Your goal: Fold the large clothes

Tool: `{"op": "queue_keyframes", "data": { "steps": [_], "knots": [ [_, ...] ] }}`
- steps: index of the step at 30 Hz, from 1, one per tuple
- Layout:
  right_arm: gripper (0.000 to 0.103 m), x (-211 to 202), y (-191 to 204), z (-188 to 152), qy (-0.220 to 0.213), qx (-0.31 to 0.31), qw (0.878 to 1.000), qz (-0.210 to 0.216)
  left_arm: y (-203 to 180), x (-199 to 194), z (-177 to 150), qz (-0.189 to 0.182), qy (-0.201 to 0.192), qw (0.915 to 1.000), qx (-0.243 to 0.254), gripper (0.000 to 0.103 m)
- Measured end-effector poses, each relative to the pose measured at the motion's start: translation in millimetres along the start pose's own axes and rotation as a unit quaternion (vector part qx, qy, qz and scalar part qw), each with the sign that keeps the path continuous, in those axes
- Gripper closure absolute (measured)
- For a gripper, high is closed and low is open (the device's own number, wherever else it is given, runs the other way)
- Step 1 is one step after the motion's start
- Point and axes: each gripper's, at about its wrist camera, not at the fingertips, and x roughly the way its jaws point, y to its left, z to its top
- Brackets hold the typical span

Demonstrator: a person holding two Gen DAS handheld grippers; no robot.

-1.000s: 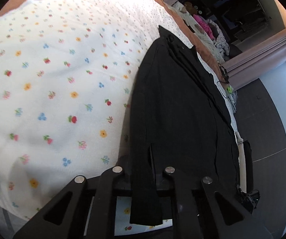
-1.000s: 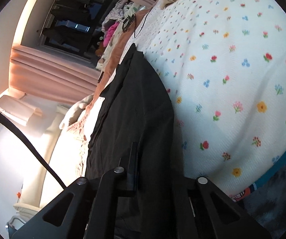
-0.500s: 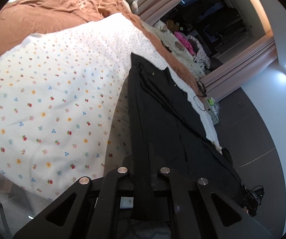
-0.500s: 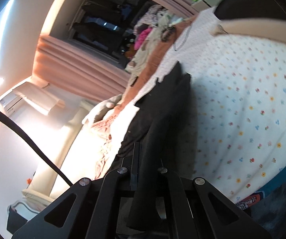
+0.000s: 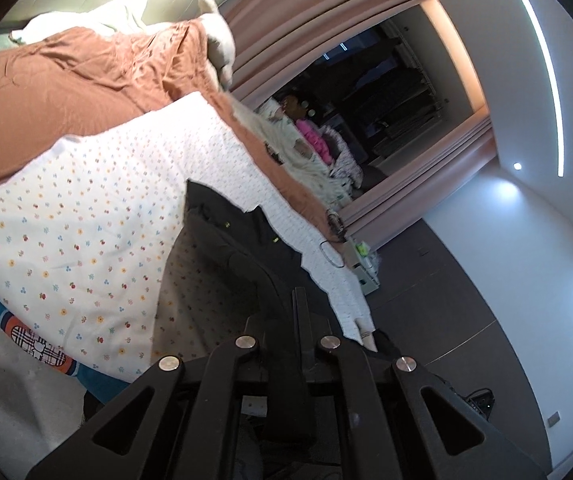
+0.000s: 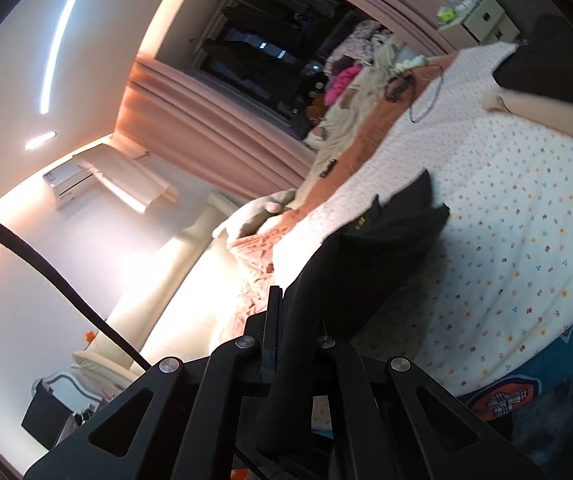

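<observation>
A large black garment [image 5: 242, 252] hangs lifted off the flowered white bedspread [image 5: 86, 216]; its far end still rests on the bed. My left gripper [image 5: 286, 320] is shut on one near edge of the garment. In the right wrist view the garment [image 6: 370, 256] rises from the bedspread [image 6: 526, 216] into my right gripper [image 6: 290, 320], which is shut on its other near edge. The cloth hides the fingertips of both grippers.
A rust-brown blanket [image 5: 62, 84] and pale pillows lie at the head of the bed. A pile of clothes [image 5: 310, 140] lies along the far side by pink curtains [image 6: 214, 120]. A small drawer unit [image 6: 482, 20] stands on the dark floor.
Both grippers have risen and pulled back, lifting the near end of the black garment off the bed. More of the room and ceiling now shows.
</observation>
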Motion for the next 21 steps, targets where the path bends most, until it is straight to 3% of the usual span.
{"op": "queue_keyframes", "data": {
  "steps": [6, 12, 17, 21],
  "knots": [
    [0.103, -19, 17, 0, -0.010, -0.031, 0.999, 0.022, -18, -47, -2, -0.030, -0.036, 0.9989, 0.009, 0.097],
    [0.103, -28, 24, 5, -0.019, -0.052, 0.998, 0.038, -33, -71, -4, -0.053, -0.058, 0.9967, 0.023, 0.097],
    [0.103, -14, 11, 12, -0.023, -0.051, 0.998, 0.034, -37, -68, 2, -0.045, -0.061, 0.9967, 0.032, 0.097],
    [0.103, -1, 1, 17, -0.025, -0.042, 0.999, 0.023, -38, -45, 16, -0.029, -0.058, 0.9973, 0.034, 0.097]
  ]
}}
